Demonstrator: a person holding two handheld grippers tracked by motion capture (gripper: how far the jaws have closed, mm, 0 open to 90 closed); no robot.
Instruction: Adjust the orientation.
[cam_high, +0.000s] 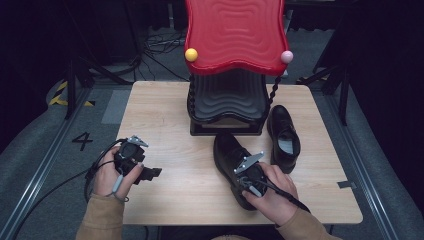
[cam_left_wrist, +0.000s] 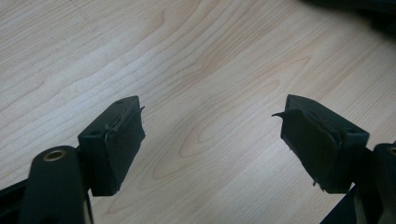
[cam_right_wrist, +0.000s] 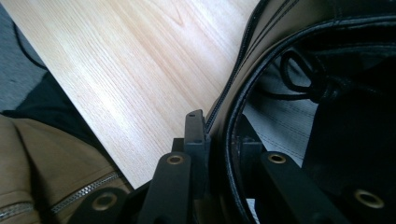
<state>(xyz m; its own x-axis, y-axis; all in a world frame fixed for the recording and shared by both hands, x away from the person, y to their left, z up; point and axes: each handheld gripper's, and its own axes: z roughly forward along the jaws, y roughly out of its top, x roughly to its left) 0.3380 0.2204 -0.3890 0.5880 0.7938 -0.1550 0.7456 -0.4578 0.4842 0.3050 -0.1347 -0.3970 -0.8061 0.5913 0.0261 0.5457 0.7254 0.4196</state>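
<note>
We had open worktop (cam_high: 165, 130) on the left; the black shoe rack (cam_high: 227, 107) and two black shoes (cam_high: 235, 160) (cam_high: 284, 137) crowded the middle and right.

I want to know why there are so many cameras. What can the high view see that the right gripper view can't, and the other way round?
High view alone: the red wavy-topped shoe rack at the table's far edge, a second black shoe right of the gripped one, and the left gripper, jaws apart above bare wood.

Right gripper view alone: the right gripper close up, its jaws pinching the shoe's heel rim, one outside, one inside, plus the knotted lace inside the shoe.

Both: the gripped black shoe, the wooden table and a tan sleeve.
</note>
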